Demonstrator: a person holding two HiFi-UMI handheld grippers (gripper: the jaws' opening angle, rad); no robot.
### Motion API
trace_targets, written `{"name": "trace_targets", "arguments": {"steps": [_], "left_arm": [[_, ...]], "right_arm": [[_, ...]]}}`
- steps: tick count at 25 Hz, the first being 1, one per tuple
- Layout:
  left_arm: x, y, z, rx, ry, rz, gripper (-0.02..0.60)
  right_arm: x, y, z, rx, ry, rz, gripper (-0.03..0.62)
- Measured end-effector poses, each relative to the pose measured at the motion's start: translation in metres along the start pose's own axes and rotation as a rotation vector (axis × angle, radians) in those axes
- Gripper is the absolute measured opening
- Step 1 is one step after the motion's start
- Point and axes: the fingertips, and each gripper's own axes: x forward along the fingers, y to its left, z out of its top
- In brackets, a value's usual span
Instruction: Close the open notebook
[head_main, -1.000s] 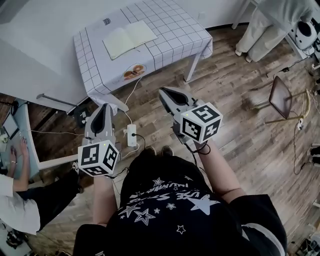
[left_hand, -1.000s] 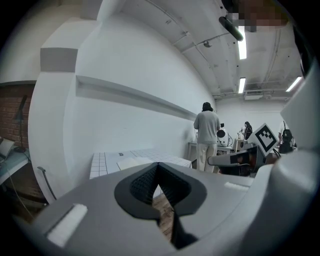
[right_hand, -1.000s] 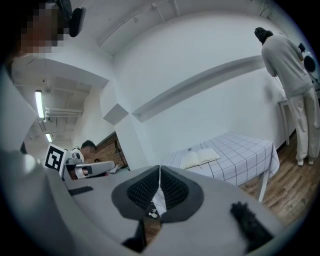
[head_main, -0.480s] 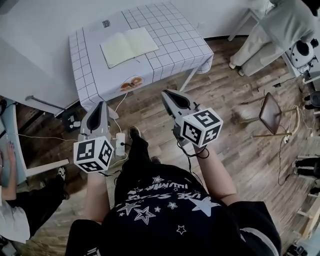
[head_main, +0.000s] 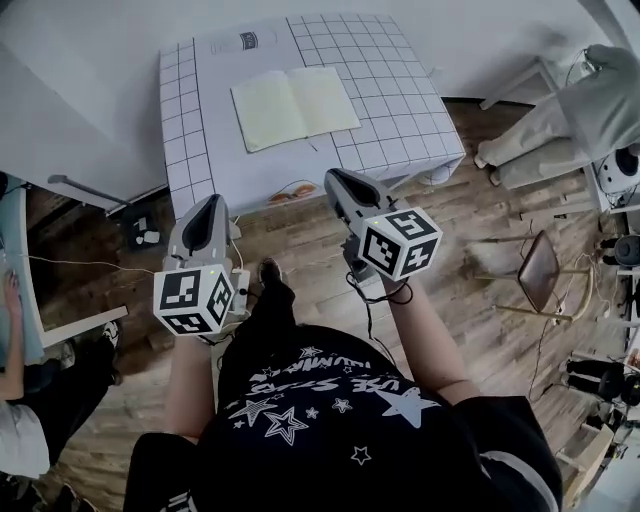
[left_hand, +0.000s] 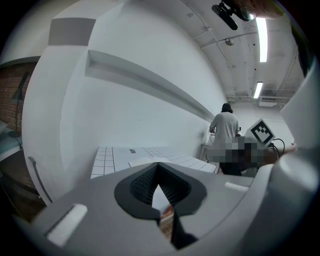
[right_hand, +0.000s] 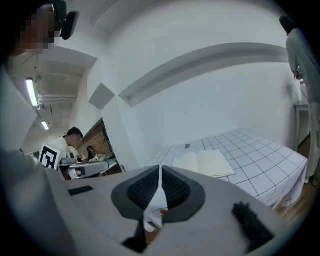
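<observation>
— What is the grey, cube-topped left gripper (head_main: 210, 203) doing?

— It is hanging above the brown wooden plank floor (head_main: 480, 270), short of the table edge. Its two jaws are meeting at the tips, and nothing is sitting between the ribbed black pads (left_hand: 145, 182).

— And the matching grey right gripper (head_main: 335, 176)?

— It is doing the same: its jaws are pressing together and gripping nothing. Its nose is reaching just over the near edge of the square table under a white grid-lined cloth (head_main: 400, 120).

— Which way is the open notebook with cream pages (head_main: 295, 105) lying?

— It is lying flat and spread open on that table. In the head view its long axis is running left to right, with the right end tilting slightly farther away. The spine is running from the near edge towards the far one.

— Where is it sitting relative to the grippers?

— It is lying ahead of both and well apart from them, touching neither. The left page is sitting up and to the right of the left gripper's line. The right gripper is pointing roughly at the right page. In the right gripper view the notebook (right_hand: 204, 163) is showing just right of the closed tips.
</observation>
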Motion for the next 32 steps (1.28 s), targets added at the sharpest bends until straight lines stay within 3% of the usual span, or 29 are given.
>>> {"name": "trace_targets", "arguments": {"steps": [11,15,22,32], "left_arm": [[0.060,0.067,-0.010,-0.045,0.080,-0.017,0.008],[0.078,0.079,-0.020,-0.061,0.107,-0.044,0.008],[0.107,0.106,-0.032,-0.088,0.144,-0.042,0.008],[0.117,0.132,-0.042,-0.107,0.166,-0.029,0.008]], "right_arm": [[0.132,-0.001,-0.024,-0.042,0.215,0.069,0.020],[0.166,0.001,-0.042,-0.081,0.313,0.102,0.077],[0.209,0.004,-0.070,-0.211,0.462,0.132,0.120],[0.243,-0.004,-0.109,-0.516,0.645,0.128,0.143]]}}
